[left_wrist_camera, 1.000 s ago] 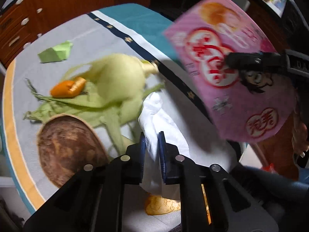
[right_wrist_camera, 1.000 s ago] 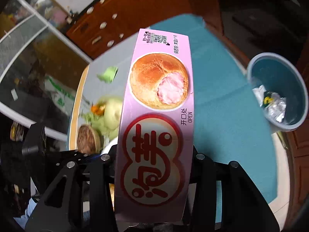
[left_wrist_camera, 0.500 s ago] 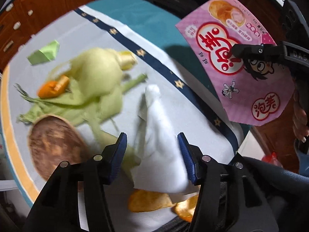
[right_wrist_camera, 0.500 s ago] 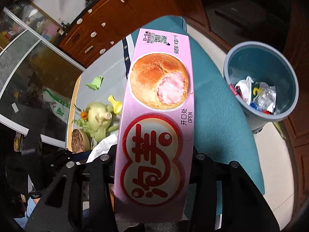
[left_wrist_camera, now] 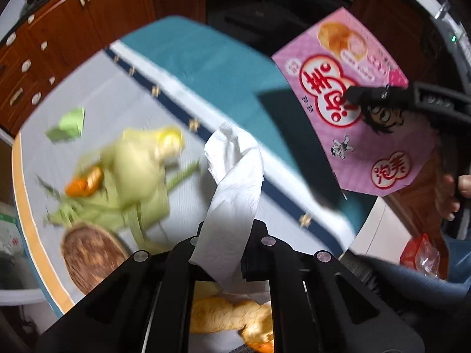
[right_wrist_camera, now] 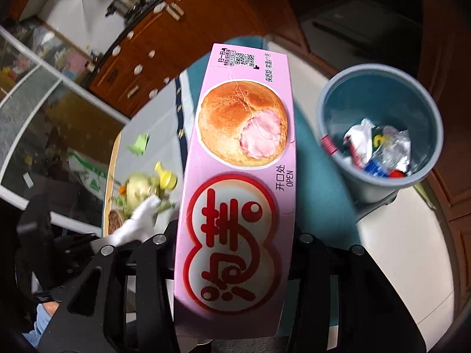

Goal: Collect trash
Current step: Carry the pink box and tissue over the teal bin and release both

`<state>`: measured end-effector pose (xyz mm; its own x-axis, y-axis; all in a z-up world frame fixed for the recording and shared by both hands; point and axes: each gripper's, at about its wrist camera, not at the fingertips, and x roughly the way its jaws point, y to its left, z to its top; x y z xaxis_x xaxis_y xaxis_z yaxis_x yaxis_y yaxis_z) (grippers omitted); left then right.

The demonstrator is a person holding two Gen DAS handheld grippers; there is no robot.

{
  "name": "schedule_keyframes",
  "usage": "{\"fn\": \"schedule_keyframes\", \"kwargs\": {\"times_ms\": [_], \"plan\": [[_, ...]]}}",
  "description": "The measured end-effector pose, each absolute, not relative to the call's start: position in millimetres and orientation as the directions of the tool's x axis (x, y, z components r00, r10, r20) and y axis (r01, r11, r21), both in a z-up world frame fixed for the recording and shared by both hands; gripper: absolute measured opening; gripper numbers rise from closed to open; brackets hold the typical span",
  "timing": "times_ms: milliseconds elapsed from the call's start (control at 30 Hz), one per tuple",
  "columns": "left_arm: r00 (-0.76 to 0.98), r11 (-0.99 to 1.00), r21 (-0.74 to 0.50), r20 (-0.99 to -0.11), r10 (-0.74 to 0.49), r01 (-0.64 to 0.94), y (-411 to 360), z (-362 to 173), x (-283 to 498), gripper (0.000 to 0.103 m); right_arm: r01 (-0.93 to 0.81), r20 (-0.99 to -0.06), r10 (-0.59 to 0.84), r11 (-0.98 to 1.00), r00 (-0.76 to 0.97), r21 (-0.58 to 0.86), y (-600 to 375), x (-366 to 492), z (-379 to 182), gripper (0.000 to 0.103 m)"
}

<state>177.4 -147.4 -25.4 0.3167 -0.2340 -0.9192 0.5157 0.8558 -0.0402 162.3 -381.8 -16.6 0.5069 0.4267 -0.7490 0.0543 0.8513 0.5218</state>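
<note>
Dark reddish-brown wooden cabinets [left_wrist_camera: 61, 26] with pale oval knobs fill the upper left of the left wrist view and run across the upper middle of the right wrist view. In the right wrist view a white-framed glass partition [right_wrist_camera: 44, 97] crosses the left side, with cluttered shelves dimly seen behind it. A pale, glossy floor [right_wrist_camera: 412, 244] takes up the lower right. The upper right corner is dark, with more brown wood panelling [right_wrist_camera: 447, 67].

Pink box [right_wrist_camera: 235, 176], red-white logo, golden bun picture. White tissue [left_wrist_camera: 232, 182]. Grey-blue bin [right_wrist_camera: 379, 88]. Teal tablecloth [left_wrist_camera: 206, 67], navy stripe, gold stars. Green paper scrap [left_wrist_camera: 69, 125].
</note>
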Motion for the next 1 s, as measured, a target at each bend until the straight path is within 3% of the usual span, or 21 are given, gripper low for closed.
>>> {"fn": "schedule_keyframes", "kwargs": {"times_ms": [233,467,1000], "plan": [[0.353,0.797,-0.01,-0.893,-0.279,0.604,-221,12,203,0.008,0.139,-0.72,0.296,0.868,0.627,0.477,-464,166,16,0.043],[0.289,0.721,-0.059,-0.891,-0.349,0.69,-311,8,242,0.008,0.239,-0.776,0.141,0.904,0.615,0.354,-529,175,15,0.043],[0.154,0.668,-0.089,-0.942,-0.297,0.739,-433,-62,311,0.01,0.251,-0.899,0.169,0.925,0.404,0.287,-552,234,-62,0.044]]}}
